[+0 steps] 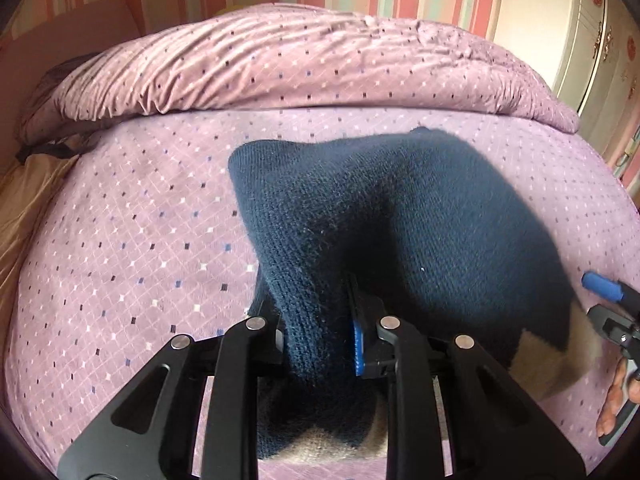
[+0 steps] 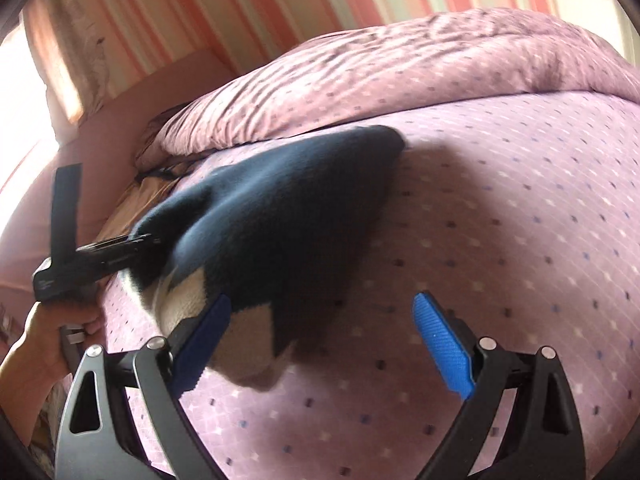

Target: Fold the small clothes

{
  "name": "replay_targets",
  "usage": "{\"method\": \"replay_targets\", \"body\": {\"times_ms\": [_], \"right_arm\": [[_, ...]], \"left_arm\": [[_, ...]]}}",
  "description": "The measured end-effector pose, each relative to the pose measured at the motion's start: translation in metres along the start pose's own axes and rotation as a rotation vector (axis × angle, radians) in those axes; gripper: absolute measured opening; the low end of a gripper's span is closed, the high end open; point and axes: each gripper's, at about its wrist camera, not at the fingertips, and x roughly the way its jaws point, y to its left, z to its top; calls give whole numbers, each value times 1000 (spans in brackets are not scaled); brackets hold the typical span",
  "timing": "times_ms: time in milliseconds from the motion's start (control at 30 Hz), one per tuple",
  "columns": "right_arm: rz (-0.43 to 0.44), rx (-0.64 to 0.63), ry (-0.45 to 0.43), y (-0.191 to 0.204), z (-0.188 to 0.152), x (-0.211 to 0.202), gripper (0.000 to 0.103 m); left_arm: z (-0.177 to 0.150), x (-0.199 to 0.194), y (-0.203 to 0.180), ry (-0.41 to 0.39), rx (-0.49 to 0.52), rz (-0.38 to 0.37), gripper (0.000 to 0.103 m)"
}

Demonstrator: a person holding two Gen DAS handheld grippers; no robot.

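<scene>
A dark navy knit garment point(image 1: 400, 208) with beige diamond patches at its lower edge is lifted partly off the purple bed sheet point(image 1: 132, 248). My left gripper point(image 1: 310, 312) is shut on a bunched fold of it, and the cloth hangs down between the fingers. In the right wrist view the same garment point(image 2: 280, 220) stretches from the left gripper point(image 2: 138, 240) toward the bed's middle. My right gripper point(image 2: 322, 302) stands open; the garment's beige corner lies against its left finger, and nothing is pinched. The right gripper point(image 1: 596, 300) also shows at the far right of the left wrist view.
A crumpled purple duvet point(image 1: 304, 60) is piled along the back of the bed. Brown cloth point(image 1: 24, 200) lies at the left edge. A striped wall point(image 2: 240, 12) and a white wardrobe point(image 1: 580, 40) stand behind. A person's hand point(image 2: 44, 332) grips the left tool.
</scene>
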Motion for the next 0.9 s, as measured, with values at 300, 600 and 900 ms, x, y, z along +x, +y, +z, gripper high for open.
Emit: {"method": "replay_targets", "body": {"times_ms": [300, 600, 900], "right_arm": [[-185, -163, 56, 29, 5, 21, 97], [-312, -216, 240, 8, -28, 73, 101], [-319, -219, 183, 15, -22, 54, 101]], "left_arm": [[-17, 18, 1, -13, 25, -109, 26], [-34, 48, 6, 17, 18, -127, 63], [-47, 14, 11, -57, 73, -83, 68]]}}
